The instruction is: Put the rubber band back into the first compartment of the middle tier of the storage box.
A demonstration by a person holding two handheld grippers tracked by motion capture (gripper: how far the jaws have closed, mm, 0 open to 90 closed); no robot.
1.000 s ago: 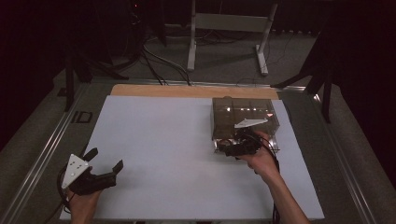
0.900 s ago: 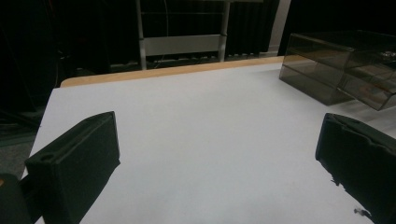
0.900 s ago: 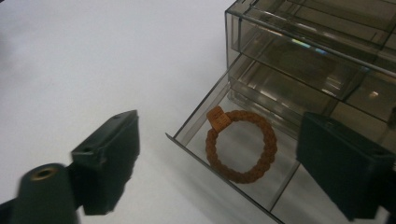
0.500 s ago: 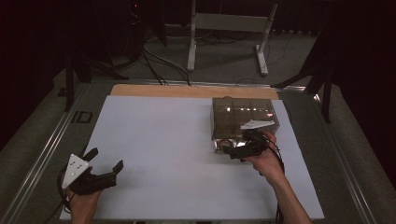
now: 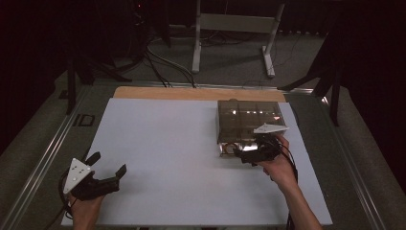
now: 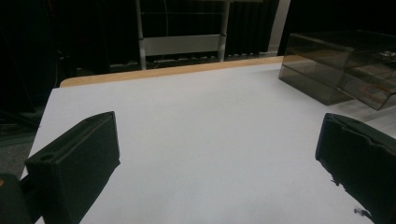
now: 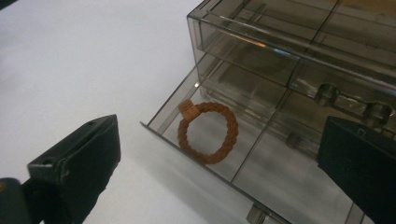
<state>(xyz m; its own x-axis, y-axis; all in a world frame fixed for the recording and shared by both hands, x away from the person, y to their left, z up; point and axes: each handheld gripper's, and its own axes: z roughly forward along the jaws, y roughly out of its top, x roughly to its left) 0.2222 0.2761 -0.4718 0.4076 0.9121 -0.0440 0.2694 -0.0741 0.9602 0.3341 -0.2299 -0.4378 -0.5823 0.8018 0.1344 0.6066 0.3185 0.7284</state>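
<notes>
A smoky clear drawer box [image 5: 249,120] stands on the white table [image 5: 182,143] at the right. Its lower left drawer [image 7: 196,163] is pulled out, and a brown braided ring [image 7: 232,128] with a small knot lies flat in it. My right gripper [image 5: 241,154] hovers at the box's front, over the drawer. Its jaws have just been opening and stand wide apart [image 7: 219,123], pressing on nothing. My left gripper [image 5: 109,162] rests open near the table's front left corner with only bare tabletop between its jaws [image 6: 218,119].
The box [image 6: 336,65] also appears far right in the left gripper view. A wooden strip [image 5: 191,93] edges the table's far side. Metal rails run along both sides, with stand legs and cables on the floor beyond.
The right gripper has shifted slightly to the right at the box's front. The left hand and gripper have stayed put.
</notes>
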